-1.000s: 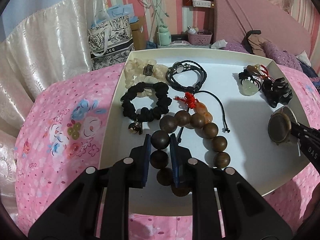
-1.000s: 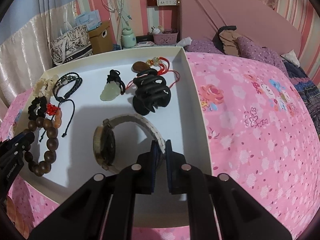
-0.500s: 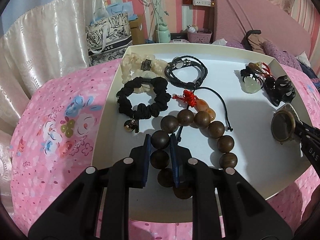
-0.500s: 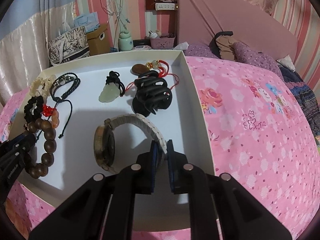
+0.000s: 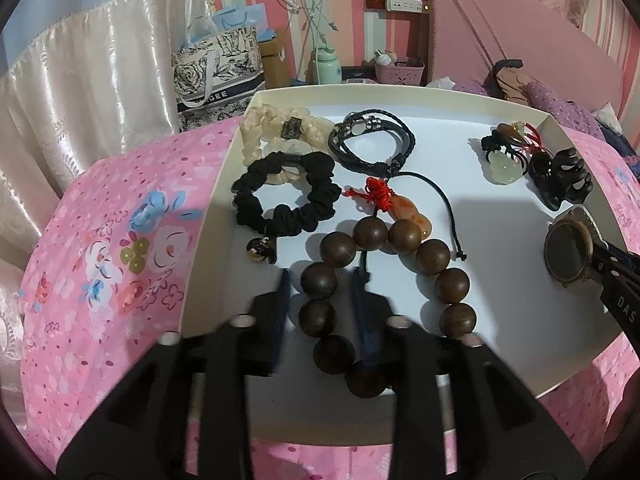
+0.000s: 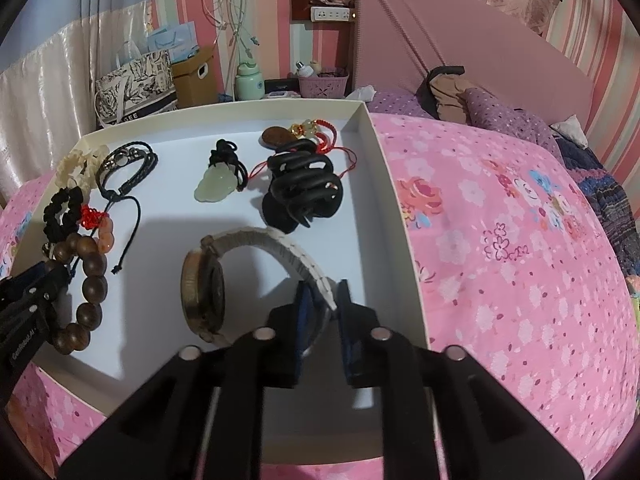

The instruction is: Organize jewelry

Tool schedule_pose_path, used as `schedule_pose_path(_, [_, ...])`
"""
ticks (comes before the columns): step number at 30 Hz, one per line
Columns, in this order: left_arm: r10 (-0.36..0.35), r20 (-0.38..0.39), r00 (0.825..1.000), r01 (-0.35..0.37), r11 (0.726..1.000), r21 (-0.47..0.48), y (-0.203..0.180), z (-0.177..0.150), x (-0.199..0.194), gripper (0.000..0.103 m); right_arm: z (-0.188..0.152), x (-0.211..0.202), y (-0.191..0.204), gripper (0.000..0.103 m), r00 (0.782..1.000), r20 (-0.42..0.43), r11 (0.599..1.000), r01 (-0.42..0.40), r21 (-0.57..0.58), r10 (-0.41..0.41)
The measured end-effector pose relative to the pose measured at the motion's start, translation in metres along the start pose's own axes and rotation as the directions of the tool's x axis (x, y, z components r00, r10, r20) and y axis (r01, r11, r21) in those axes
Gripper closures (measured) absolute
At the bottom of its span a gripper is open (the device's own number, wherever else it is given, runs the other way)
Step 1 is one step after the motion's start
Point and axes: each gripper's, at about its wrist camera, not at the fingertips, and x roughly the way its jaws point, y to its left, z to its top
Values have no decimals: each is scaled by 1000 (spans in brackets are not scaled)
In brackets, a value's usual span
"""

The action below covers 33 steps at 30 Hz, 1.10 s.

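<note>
Both tongs are down in the white tray (image 5: 224,184), which sits on a bed with a pink floral cover (image 6: 500,240). The left tongs (image 5: 320,292) have just been opening, and their pads now stand clear on either side of the wooden bead bracelet (image 5: 440,256), which lies flat on the tray floor, nothing pinched. Same on the other side: the right tongs (image 6: 322,300) have just been opening too, and the pale strap of the wristwatch (image 6: 204,288) runs up between the spread pads; the left pad looks very close to the strap, the right one is apart from it.

Also in the tray: a black scrunchie (image 5: 284,196) overlapping a cream one (image 5: 260,128), a braided black cord bracelet (image 5: 372,140), a red-knotted orange charm (image 5: 404,208) touching the beads, a pale green jade pendant (image 6: 212,184) and a black claw hair clip (image 6: 304,188).
</note>
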Motion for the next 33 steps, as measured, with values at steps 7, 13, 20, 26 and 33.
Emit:
schedule_pose_path(7, [-48,57,997,50,998,-29,1,3,-35,41,5,-19,-9,44,998,33,997,-62,45,61])
schedule_pose_path(13, [-5,169,986,15,998,-60,15,-9,-103,5,2,-66,-15,16,988,130,994,-90,68,80])
schedule_pose_path(20, [0,233,972,23,995,-96,31,-41,-171,3,-28,-136,-11,8,974,219,997,-70,18,64])
schedule_pose_path(26, [-1,269,963,35,992,-122,39,-86,-215,3,-67,-185,-14,5,961,270,999,-55,-4,54])
schedule_pose_path(33, [46,320,946,4,988,-155,38,-136,-246,3,-114,-219,-22,4,957,284,999,-50,-11,51])
